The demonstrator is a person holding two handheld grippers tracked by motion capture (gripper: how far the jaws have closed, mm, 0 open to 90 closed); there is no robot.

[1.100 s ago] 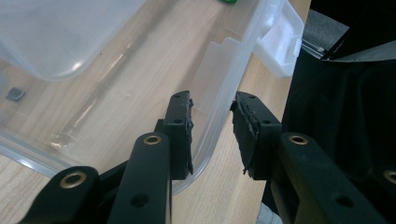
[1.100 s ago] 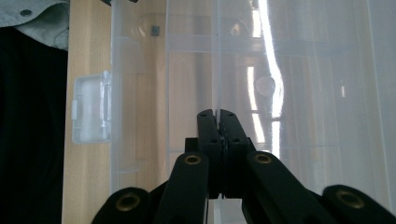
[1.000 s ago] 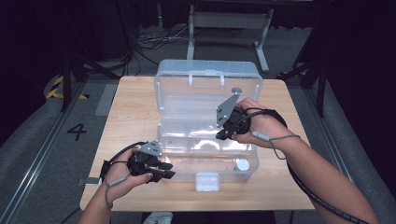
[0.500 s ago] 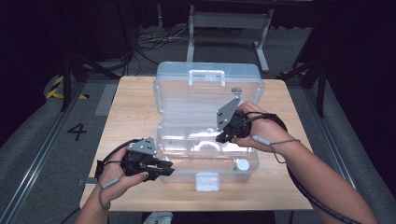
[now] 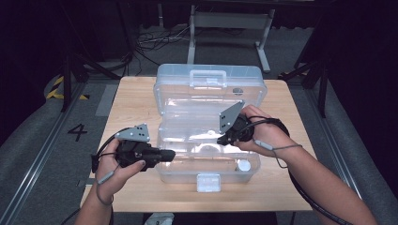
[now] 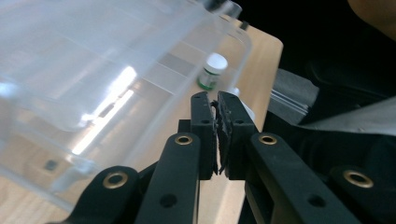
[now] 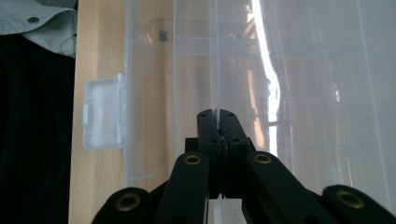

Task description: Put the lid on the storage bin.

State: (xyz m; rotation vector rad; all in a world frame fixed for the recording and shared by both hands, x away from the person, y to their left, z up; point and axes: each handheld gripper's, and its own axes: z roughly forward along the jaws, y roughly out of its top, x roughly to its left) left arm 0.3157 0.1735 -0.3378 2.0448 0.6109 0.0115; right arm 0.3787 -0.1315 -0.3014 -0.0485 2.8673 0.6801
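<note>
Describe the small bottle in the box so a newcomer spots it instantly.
Start at the clear plastic box lying open on the wooden table. Look in its front tray, at the corner on the person's right, nearest them. The small bottle stands there upright, white-capped, with green low on its body: the tray's one opaque item.

An open box (image 5: 209,136) sits mid-table (image 5: 136,93), its lid behind and a small bottle (image 5: 242,166) in its front-right corner.

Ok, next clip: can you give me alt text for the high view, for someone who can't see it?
An open clear plastic storage box sits on a wooden table, its lid tipped back away from the person. The right gripper reaches into the box from the right; the left gripper is held at its left wall. A small white-capped bottle stands in the box's near right corner.
</note>
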